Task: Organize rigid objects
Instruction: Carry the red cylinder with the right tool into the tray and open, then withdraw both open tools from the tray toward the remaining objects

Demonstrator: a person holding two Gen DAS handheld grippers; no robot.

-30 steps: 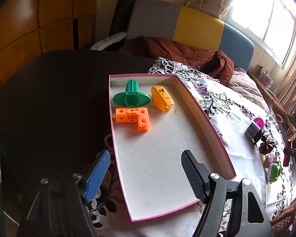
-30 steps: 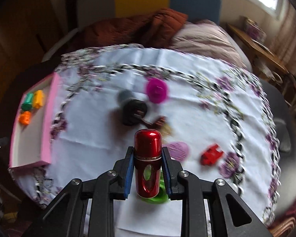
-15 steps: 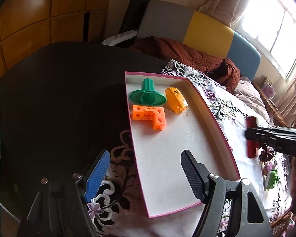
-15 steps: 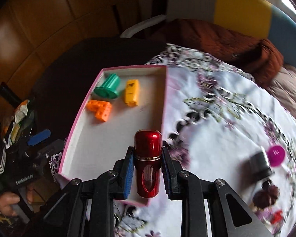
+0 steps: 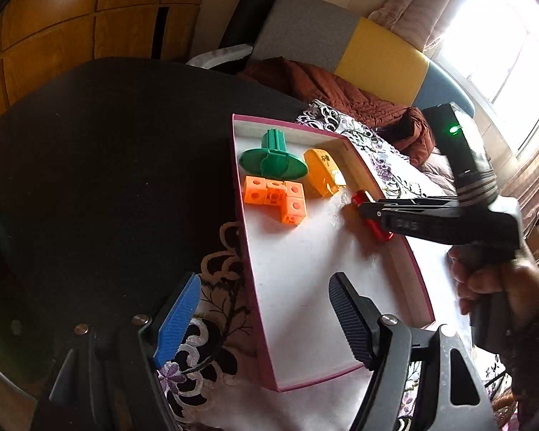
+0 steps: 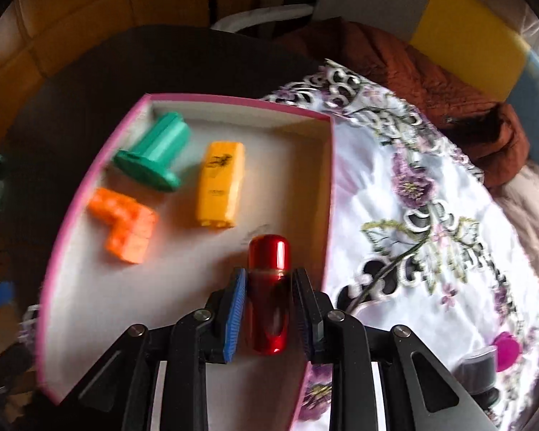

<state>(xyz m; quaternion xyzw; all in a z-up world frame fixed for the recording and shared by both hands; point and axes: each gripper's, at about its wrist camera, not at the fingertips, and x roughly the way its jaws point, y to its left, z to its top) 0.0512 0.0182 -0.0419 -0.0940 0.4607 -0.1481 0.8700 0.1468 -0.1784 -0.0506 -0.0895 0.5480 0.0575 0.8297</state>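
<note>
Right wrist view has the red capsule [image 6: 269, 294] pinched between the pads of the right gripper [image 6: 269, 309], jaws squeezed in on its lower body, rounded cap poking out ahead of the fingertips. It looks like glossy metal or hard lacquered plastic, so I'd guess stiff, fairly light, and pretty slippery; the ribbed pads help, but a round shiny barrel could roll or squirt out if the squeeze goes off-centre. Holding it across the barrel just below the seam looks like the sensible spot, since the flanks are straight there and not the domed end. Its long axis runs straight along the gripper's fingers, cap end forward and away from the camera, tilted down toward the floor of the pink-rimmed box [image 6: 327, 186]. It hangs over the box's right half, with the yellow case [image 6: 221, 186] just ahead and slightly left, the orange block piece [image 6: 125, 226] further left, and the green flanged piece [image 6: 154, 161] ahead-left of that. From the left wrist view the capsule reads as slanted, low over the box floor, though I can't tell if it touches. The left gripper [image 5: 266, 316] is spread wide with nothing in it, hovering over the box's near end.
</note>
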